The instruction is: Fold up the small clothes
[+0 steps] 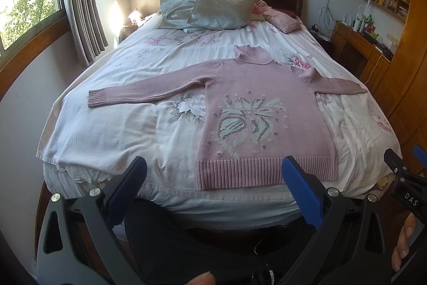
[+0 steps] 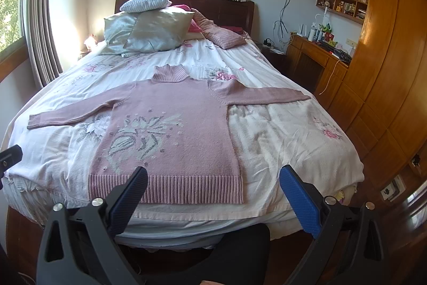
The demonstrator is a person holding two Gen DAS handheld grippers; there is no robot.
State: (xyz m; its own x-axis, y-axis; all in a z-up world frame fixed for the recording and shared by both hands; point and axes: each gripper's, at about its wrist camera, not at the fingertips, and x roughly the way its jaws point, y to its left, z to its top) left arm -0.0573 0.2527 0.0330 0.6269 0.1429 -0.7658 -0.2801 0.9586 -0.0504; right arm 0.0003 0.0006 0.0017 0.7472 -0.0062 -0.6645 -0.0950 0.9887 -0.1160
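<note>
1. Flat on the floral bedspread point(image 1: 106, 130) near the bed's foot, a pink sweater point(image 1: 261, 98) is laid face up, sleeves spread sideways.
2. Both the left gripper point(image 1: 213, 164) and right gripper point(image 2: 213, 172) are held spread wide, empty, short of the ribbed hem.

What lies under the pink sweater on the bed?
The pink sweater lies flat on a white floral bedspread. A grey-white flower print shows beside its left side; whatever is printed beneath the body is covered.

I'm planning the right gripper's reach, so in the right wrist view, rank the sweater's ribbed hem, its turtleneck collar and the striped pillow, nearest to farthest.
1. Ribbed hem: at the bed's foot, just ahead of the right gripper.
2. Turtleneck collar: mid-bed.
3. Striped pillow: atop the pile at the headboard.
</note>
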